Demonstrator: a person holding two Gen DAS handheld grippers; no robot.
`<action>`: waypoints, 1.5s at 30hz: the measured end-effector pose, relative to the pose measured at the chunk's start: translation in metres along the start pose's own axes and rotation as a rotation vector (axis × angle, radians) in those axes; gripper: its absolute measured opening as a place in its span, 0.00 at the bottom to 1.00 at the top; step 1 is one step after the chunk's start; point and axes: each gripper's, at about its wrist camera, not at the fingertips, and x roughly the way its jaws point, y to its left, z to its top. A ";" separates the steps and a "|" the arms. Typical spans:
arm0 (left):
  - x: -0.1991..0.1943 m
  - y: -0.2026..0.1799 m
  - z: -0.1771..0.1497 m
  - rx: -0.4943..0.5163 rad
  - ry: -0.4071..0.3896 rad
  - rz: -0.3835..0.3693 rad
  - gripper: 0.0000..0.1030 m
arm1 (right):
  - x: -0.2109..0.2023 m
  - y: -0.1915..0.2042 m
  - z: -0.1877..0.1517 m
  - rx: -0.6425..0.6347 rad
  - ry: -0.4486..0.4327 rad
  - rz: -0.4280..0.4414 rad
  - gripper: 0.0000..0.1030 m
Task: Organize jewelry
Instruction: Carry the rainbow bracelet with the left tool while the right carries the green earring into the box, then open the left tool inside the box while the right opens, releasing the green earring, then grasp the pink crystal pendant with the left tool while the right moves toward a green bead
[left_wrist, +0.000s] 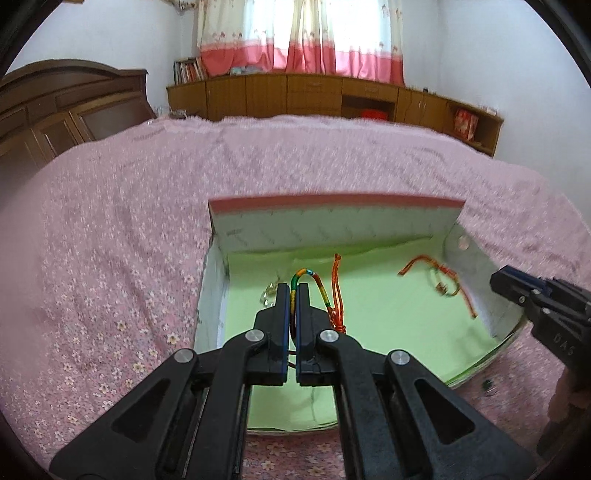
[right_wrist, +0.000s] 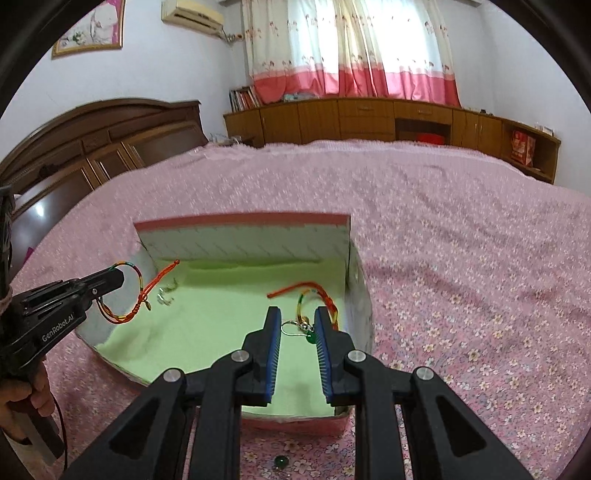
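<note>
The left gripper (left_wrist: 294, 291) is clamped tight on a multicoloured braided cord bracelet (left_wrist: 314, 280); the cord runs up between the blue pads and arches over to the right of the tips, its orange tassel ends (left_wrist: 337, 291) hanging beside them. From the right wrist camera, the loop hangs from the tips above the left part of the box. The right gripper (right_wrist: 297, 317) stands with its jaws parted and holds nothing. Between its fingers, on the green floor, lie a small silver ring with a green bead (right_wrist: 301, 330) and part of a second braided bracelet (right_wrist: 314, 295) with orange ends. Both grippers hover over an open box (left_wrist: 332, 225) with a pale green lining, white inner walls and a pink top edge. A small silvery piece (left_wrist: 269, 291) lies on the lining, just left of the left gripper's tips. The box sits on a pink flowered bedspread (left_wrist: 110, 258). A dark green bead (right_wrist: 279, 460) rests on the bedspread in front of the box.
</note>
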 end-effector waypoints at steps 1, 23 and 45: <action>0.003 0.000 -0.001 0.002 0.014 0.004 0.00 | 0.004 -0.001 -0.001 0.003 0.016 -0.001 0.20; 0.035 -0.001 -0.013 0.017 0.164 0.046 0.00 | 0.030 0.008 -0.005 -0.065 0.147 -0.024 0.20; -0.028 -0.006 -0.007 -0.026 0.098 -0.058 0.24 | -0.036 -0.005 0.002 0.023 0.007 0.041 0.40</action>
